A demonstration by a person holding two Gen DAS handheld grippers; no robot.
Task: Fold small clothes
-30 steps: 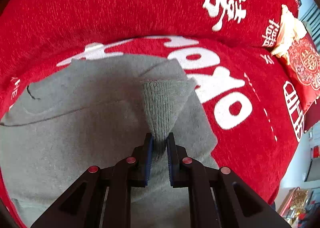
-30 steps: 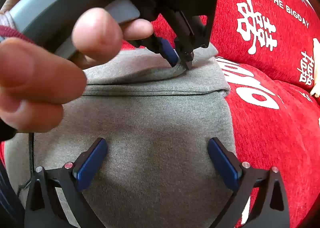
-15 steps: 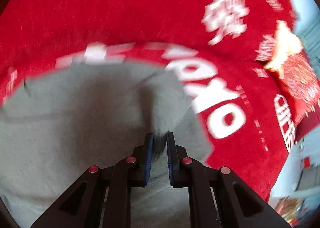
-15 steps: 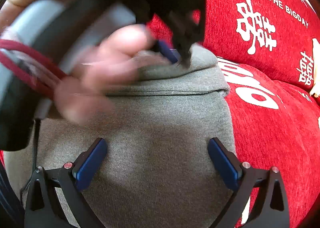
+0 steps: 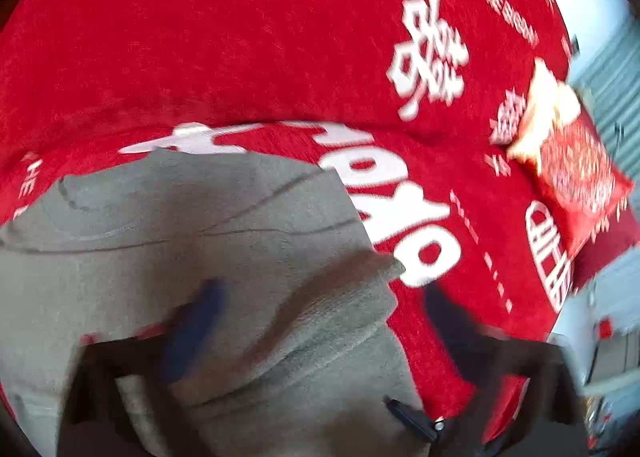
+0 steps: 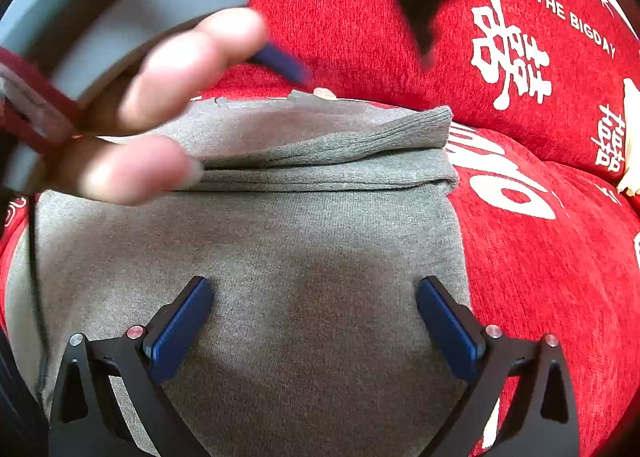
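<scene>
A grey knit garment (image 5: 200, 237) lies on the red sofa cover (image 5: 240, 37). Its sleeve with the ribbed cuff (image 5: 352, 289) rests folded across the body. My left gripper (image 5: 320, 293) is blurred just above that sleeve, its jaws opening wide; the cuff lies loose between them with no pad pressing on it. In the right wrist view the garment (image 6: 320, 237) shows the cuff (image 6: 420, 129) at its far edge. The left gripper (image 6: 356, 41) and the hand (image 6: 168, 69) holding it hover above it. My right gripper (image 6: 312, 289) stands open over the garment's near part, holding nothing.
The red cover carries large white lettering (image 6: 508, 53) on seat and backrest. A red cushion with pale trim (image 5: 572, 161) lies at the far right. A thin dark cord (image 6: 34, 277) runs along the garment's left edge. Beyond the sofa's right end, room clutter (image 5: 600, 357) shows.
The left gripper has let go of the cuff, spread its fingers wide and lifted away. The sleeve now lies on the garment. The right gripper has kept still.
</scene>
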